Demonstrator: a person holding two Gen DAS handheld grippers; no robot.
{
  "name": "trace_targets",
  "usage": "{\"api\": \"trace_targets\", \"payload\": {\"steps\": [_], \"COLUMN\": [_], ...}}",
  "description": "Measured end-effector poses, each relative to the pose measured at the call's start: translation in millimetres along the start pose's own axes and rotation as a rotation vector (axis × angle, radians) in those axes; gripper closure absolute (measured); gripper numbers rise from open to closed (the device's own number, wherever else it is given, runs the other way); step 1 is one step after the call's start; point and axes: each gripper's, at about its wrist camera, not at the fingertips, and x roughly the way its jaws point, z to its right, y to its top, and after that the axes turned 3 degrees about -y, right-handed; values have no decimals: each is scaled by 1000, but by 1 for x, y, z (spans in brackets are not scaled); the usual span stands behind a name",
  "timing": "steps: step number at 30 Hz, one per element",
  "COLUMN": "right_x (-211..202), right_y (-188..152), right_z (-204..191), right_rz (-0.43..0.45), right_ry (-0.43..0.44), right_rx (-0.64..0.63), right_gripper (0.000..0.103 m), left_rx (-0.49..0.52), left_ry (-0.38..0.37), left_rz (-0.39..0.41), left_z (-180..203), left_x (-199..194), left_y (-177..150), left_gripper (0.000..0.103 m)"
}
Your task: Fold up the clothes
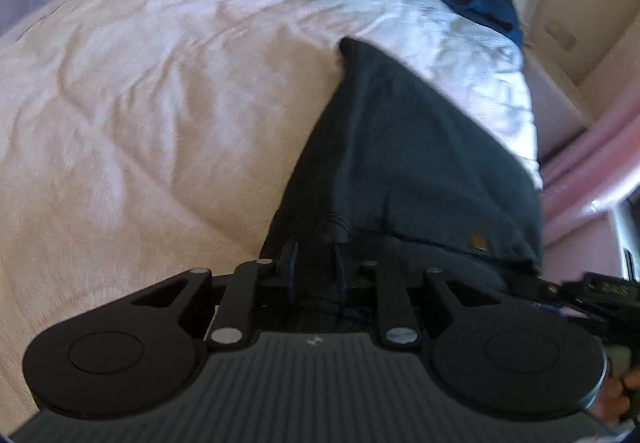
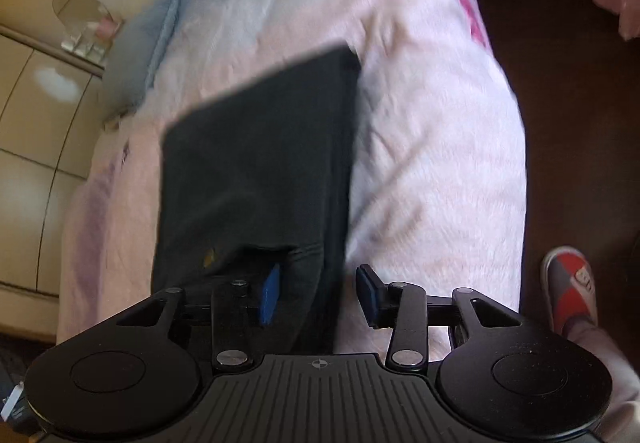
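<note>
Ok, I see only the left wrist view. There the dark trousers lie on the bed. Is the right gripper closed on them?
Observer: No. In the right wrist view the right gripper is open, with the side edge of the dark trousers between its pads.
Operator: Is something on the floor on that side?
Observer: Yes, a red and grey slipper is beside the bed.
Operator: And on the other side of the bed?
Observer: Cream cupboard doors stand there.
</note>
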Motion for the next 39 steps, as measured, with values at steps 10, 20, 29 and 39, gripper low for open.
{"api": "trace_targets", "payload": {"steps": [10, 20, 29, 39], "right_x": [-51, -70, -44, -65], "right_y": [61, 83, 117, 206], "right_z": [-81, -169, -202, -162], "right_rz": [-182, -335, -471, -575], "right_ry": [-117, -51, 141, 288], "right_rx": [-517, -982, -1334, -1517], "right_gripper": [61, 61, 61, 61], "left_rx": [-209, -409, -623, -824], "left_ry": [173, 304, 560, 714], "left_rz": [-72, -78, 91, 207], "left_z": [35, 77, 135, 259], "left_x": [-80, -133, -149, -135], "left_y": [34, 61, 76, 82], "left_gripper": [85, 83, 83, 79]}}
